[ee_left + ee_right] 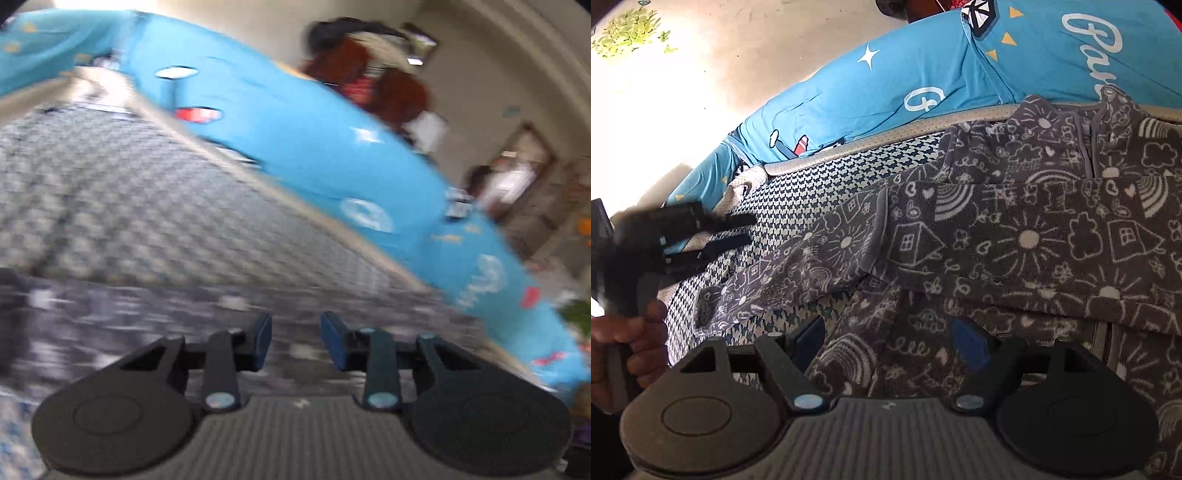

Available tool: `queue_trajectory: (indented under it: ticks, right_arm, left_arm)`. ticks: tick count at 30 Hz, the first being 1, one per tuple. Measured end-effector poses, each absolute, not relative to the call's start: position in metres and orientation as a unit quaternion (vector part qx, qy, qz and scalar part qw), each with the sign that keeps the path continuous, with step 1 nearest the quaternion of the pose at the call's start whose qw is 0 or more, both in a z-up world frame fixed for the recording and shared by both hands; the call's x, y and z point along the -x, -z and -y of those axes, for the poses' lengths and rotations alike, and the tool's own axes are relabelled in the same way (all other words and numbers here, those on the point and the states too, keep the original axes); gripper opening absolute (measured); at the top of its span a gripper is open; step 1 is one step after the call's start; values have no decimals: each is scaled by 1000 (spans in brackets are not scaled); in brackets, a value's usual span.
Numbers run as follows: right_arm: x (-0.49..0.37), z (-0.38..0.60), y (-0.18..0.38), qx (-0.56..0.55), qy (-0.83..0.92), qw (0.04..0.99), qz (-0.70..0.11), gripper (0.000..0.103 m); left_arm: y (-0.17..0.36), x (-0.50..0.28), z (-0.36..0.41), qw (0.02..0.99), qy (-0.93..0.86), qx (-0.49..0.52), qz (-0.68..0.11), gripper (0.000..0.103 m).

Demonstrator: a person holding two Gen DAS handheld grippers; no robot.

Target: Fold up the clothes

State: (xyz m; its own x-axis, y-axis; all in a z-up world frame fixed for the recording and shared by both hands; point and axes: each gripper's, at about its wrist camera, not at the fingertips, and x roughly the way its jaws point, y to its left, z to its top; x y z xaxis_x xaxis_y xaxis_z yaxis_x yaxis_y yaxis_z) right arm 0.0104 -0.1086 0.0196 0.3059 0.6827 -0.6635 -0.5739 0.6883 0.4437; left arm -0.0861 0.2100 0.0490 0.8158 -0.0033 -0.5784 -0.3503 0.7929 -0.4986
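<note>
left gripper (pixel 296 341): spread, nothing held | right gripper (pixel 892 345): spread over grey patterned garment (pixel 1015 240) | garment laid on checked surface (pixel 820 184)

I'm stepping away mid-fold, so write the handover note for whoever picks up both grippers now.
Left gripper: open, holding nothing, above the checkered surface; its view is blurred.
Right gripper: open, fingers on either side of a fold of the grey garment, not clamped on it.
Grey garment: spread on the checkered surface, one sleeve lying out toward the left gripper; some fabric already lies doubled over.
Blue shirt: behind it, by the surface's far edge; whether it is folded cannot be told.
Left: probably fold the sleeve in and finish the grey garment, then check the blue shirt.
</note>
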Motion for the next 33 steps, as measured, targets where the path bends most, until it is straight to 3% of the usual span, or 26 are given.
queue_trajectory:
  ticks: [4, 11, 15, 23, 33]
  right_arm:
    - [-9, 106, -18, -54, -391, 803, -447, 78]
    - [-8, 103, -14, -47, -392, 799, -453, 78]
    - [-9, 102, -12, -45, -388, 800, -456, 78]
    - [-9, 98, -8, -36, -388, 797, -463, 78]
    - [-10, 97, -8, -33, -387, 795, -467, 78]
  left_arm:
    - [-57, 82, -192, 915, -141, 244, -290, 71]
    - [-51, 103, -220, 889, -279, 189, -310, 88]
    - [-49, 131, -257, 865, -345, 204, -302, 89]
    - [-27, 162, -302, 827, -377, 256, -328, 71]
    - [-19, 169, -308, 812, -389, 278, -335, 73]
